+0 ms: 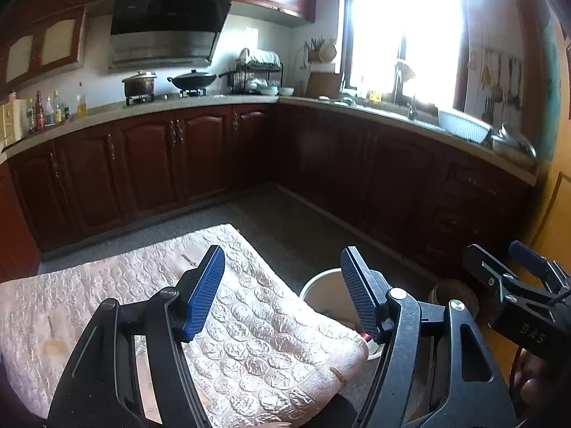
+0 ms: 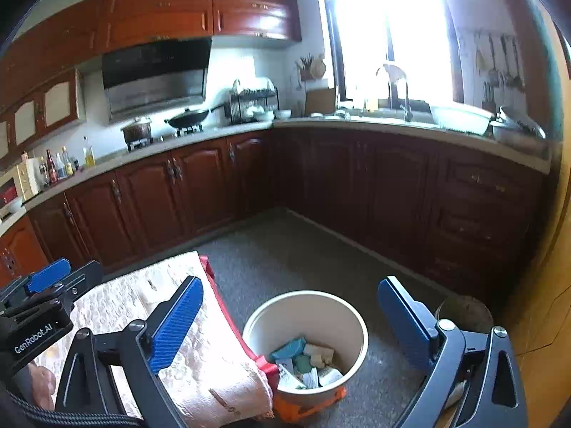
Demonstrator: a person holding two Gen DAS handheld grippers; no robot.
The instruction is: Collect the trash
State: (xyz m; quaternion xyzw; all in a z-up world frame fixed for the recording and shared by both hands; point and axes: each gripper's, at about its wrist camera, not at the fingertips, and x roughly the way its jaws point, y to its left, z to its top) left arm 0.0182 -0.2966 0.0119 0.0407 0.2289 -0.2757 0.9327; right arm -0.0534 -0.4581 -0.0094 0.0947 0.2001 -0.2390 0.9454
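Observation:
A white round trash bin (image 2: 342,315) stands on the grey floor beside a low table; it holds several pieces of trash (image 2: 303,356), blue, beige and white. Its rim also shows in the left wrist view (image 1: 321,285). My right gripper (image 2: 291,314) is open and empty, raised above the bin. My left gripper (image 1: 282,285) is open and empty, above the table's right edge. The right gripper shows at the far right of the left wrist view (image 1: 506,267).
The low table carries a pink quilted cloth (image 1: 142,292) with a few small stains. Dark red base cabinets (image 2: 357,185) line the walls under a counter with pots, bottles and a sink. A brown round object (image 2: 464,312) sits on the floor right of the bin.

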